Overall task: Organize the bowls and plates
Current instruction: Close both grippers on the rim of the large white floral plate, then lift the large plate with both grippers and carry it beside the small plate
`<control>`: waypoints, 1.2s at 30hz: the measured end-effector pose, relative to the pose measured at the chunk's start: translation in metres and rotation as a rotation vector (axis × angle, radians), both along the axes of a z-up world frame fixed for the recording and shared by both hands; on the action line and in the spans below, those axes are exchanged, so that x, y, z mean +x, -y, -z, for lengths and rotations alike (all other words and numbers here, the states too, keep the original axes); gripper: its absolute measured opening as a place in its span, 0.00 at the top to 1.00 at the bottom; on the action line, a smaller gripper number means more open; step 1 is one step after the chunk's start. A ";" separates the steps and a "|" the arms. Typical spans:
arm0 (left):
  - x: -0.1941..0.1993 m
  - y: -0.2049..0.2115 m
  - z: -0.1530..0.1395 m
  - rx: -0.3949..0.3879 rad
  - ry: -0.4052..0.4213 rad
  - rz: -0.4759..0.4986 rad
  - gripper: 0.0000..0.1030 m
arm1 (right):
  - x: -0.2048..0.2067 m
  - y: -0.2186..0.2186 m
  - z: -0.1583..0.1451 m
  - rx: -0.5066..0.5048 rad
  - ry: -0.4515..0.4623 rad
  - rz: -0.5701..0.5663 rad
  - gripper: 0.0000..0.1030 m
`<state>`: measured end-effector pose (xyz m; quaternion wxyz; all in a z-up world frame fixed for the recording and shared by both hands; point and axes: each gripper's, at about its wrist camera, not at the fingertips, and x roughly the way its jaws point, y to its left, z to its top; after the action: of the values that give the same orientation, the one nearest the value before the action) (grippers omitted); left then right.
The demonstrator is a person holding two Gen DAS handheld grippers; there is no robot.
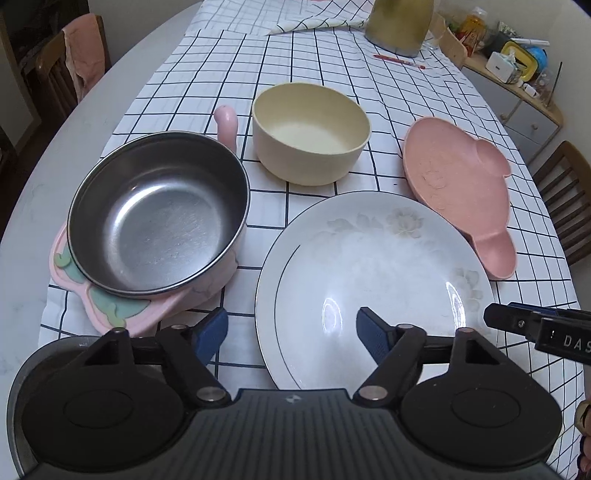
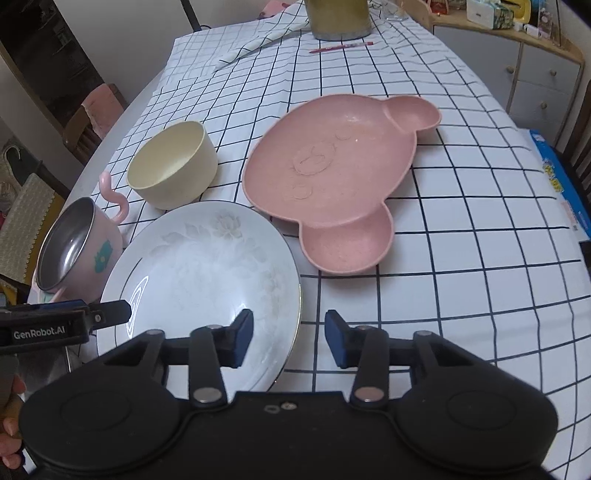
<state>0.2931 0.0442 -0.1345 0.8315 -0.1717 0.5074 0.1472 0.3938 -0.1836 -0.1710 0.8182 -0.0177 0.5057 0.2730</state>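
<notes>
The white plate lies at the near middle of the checked cloth, its left and right rims free of the neighbouring dishes. The left gripper hangs over the plate's near left rim, jaws partly open: one blue pad over the plate, the other over the cloth outside the rim, nothing held. The right gripper straddles the near right rim in the same way — left pad above the plate, right pad above bare cloth — its gap the narrower, and whether either pad touches the rim cannot be told.

Left of the plate stands a steel-lined pink cup on a pink coaster; a strip of cloth separates cup and plate. Far of the plate sits the cream bowl, apart from it. The pink bear-shaped plate lies to the far right, its near ear compartment just beside the white plate's rim.

The right wrist view alone shows open cloth right of the plate and a blue box at the table's right edge. The left wrist view alone shows the coaster clearly, and bare tabletop on the left.

At the far end stand a gold-coloured vessel and a red pen, well clear. Chairs and a sideboard ring the table.
</notes>
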 end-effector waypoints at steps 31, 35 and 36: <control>0.002 -0.027 0.023 -0.134 -0.022 -0.082 0.84 | 0.028 0.000 0.016 0.039 -0.092 -0.021 0.93; 0.000 -0.028 0.022 -0.137 -0.015 -0.077 0.85 | 0.024 0.000 0.015 0.032 -0.071 -0.030 0.93; 0.000 -0.028 0.022 -0.139 -0.012 -0.079 0.85 | 0.023 0.001 0.015 0.034 -0.072 -0.029 0.93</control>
<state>0.2927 0.0723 -0.1565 0.8081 -0.2481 0.5141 0.1452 0.4167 -0.1848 -0.1865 0.7956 -0.0016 0.5297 0.2940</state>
